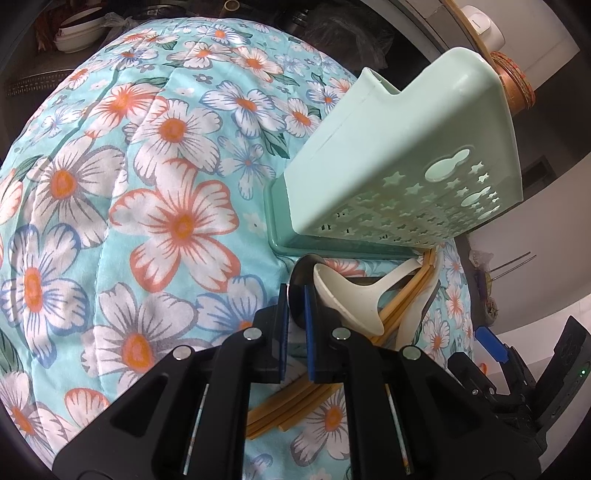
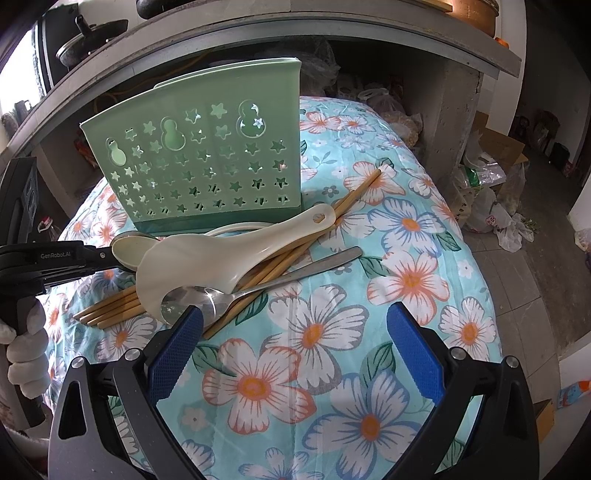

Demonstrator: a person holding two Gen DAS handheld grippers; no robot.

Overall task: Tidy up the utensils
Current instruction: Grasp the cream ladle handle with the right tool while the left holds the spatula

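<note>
A mint-green utensil holder (image 1: pixel 388 166) (image 2: pixel 207 158) with star cut-outs stands on the floral cloth. In front of it lies a pile: a cream rice paddle (image 2: pixel 240 243), bamboo chopsticks (image 2: pixel 354 192) (image 1: pixel 280 410), a steel spoon (image 2: pixel 295 273) and a cream soup spoon (image 1: pixel 332 291) (image 2: pixel 127 253). My left gripper (image 1: pixel 295 295) (image 2: pixel 107 254) is shut on the thin rim of a dark metal spoon bowl beside the cream soup spoon. Over the cloth my right gripper (image 2: pixel 295 347) is open and holds nothing, its left pad (image 2: pixel 177 350) close to the steel spoon's bowl.
The cloth (image 2: pixel 332 387) covers a rounded table that drops off to a tiled floor (image 2: pixel 517 266) on the right. A concrete shelf (image 2: pixel 258 33) with pots runs behind, with plastic bags (image 2: pixel 480 192) and a box beside it. A gloved hand (image 2: pixel 26 343) holds the left gripper.
</note>
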